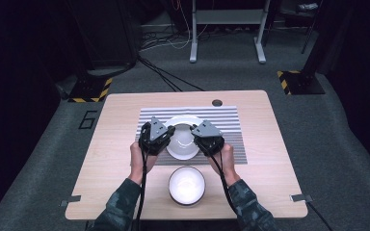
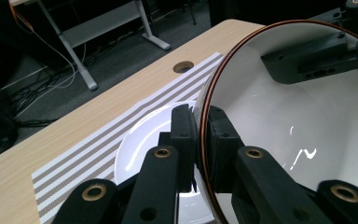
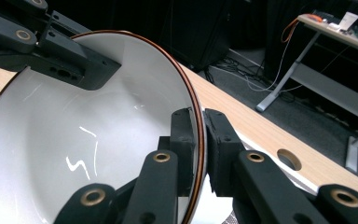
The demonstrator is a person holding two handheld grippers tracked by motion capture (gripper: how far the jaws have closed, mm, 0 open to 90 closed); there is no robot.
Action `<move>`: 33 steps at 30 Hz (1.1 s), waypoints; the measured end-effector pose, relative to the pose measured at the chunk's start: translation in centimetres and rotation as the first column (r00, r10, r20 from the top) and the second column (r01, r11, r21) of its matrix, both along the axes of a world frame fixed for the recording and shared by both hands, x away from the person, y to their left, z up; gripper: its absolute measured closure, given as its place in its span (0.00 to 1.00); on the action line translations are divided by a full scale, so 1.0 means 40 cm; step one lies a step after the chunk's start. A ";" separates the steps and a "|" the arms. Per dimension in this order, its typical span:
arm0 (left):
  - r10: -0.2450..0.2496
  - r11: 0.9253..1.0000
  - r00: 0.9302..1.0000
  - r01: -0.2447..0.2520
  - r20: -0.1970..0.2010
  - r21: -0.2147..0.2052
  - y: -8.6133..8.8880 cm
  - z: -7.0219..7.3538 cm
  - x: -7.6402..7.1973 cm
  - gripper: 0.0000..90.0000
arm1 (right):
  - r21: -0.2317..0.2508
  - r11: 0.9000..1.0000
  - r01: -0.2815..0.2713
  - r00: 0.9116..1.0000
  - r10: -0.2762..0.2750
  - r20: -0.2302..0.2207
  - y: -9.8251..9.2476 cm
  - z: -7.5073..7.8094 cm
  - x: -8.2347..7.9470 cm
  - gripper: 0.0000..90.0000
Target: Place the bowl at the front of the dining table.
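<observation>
Right now both grippers are clenched on the same white bowl [image 1: 182, 139], one on each side of its rim. Left gripper [image 1: 166, 133] pinches the left rim, right gripper [image 1: 196, 133] pinches the right rim, each with one jaw inside and one outside. Left gripper view shows the thin brown edge of the bowl nipped between the jaws, with a white plate [image 2: 140, 149] underneath on the striped placemat [image 2: 74, 158]. Bowl sits over that plate, mid-table; touching or lifted, can't tell. Second white bowl [image 1: 186, 185] stands nearer the person, between the forearms, on the bare wooden table [image 1: 111, 159]
</observation>
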State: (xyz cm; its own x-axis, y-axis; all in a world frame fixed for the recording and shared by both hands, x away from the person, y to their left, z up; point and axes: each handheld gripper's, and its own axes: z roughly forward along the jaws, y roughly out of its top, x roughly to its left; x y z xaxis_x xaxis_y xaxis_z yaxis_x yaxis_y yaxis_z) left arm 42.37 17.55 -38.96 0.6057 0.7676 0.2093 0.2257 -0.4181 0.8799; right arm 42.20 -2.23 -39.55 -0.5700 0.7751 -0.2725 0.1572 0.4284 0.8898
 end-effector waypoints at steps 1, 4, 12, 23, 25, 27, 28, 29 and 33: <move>0.000 1.000 1.000 0.000 -0.006 0.004 0.000 -0.001 0.003 0.92 | 0.000 1.000 -0.001 1.000 0.001 -0.002 0.000 -0.002 0.004 0.92; 0.003 1.000 1.000 -0.003 -0.012 0.009 0.000 -0.006 0.012 0.92 | -0.008 1.000 -0.003 1.000 0.003 -0.007 0.002 -0.007 0.013 0.92; 0.013 1.000 1.000 -0.013 -0.022 0.019 -0.001 -0.013 0.033 0.92 | -0.017 1.000 0.003 1.000 -0.003 -0.022 0.007 -0.015 0.036 0.92; 0.026 0.999 0.999 -0.025 -0.043 0.030 0.001 -0.026 0.073 0.92 | -0.015 1.000 0.003 0.998 -0.004 -0.055 0.013 -0.032 0.080 0.92; 0.030 0.999 0.998 -0.029 -0.049 0.027 0.001 -0.030 0.079 0.92 | -0.012 1.000 0.003 0.998 -0.004 -0.062 0.014 -0.035 0.088 0.92; 0.032 0.999 0.998 -0.030 -0.055 0.028 0.002 -0.032 0.086 0.92 | -0.013 1.000 0.003 0.998 -0.004 -0.071 0.014 -0.038 0.095 0.92; 0.034 0.999 0.998 -0.032 -0.058 0.029 0.001 -0.034 0.089 0.92 | -0.013 1.000 0.003 0.997 -0.004 -0.073 0.014 -0.039 0.098 0.92; 0.036 0.999 0.997 -0.035 -0.062 0.026 0.000 -0.037 0.092 0.92 | -0.012 1.000 0.003 0.997 -0.004 -0.075 0.015 -0.041 0.101 0.92; 0.041 0.999 0.997 -0.039 -0.072 0.029 0.001 -0.044 0.104 0.92 | -0.011 1.000 0.004 0.996 -0.005 -0.089 0.016 -0.050 0.115 0.92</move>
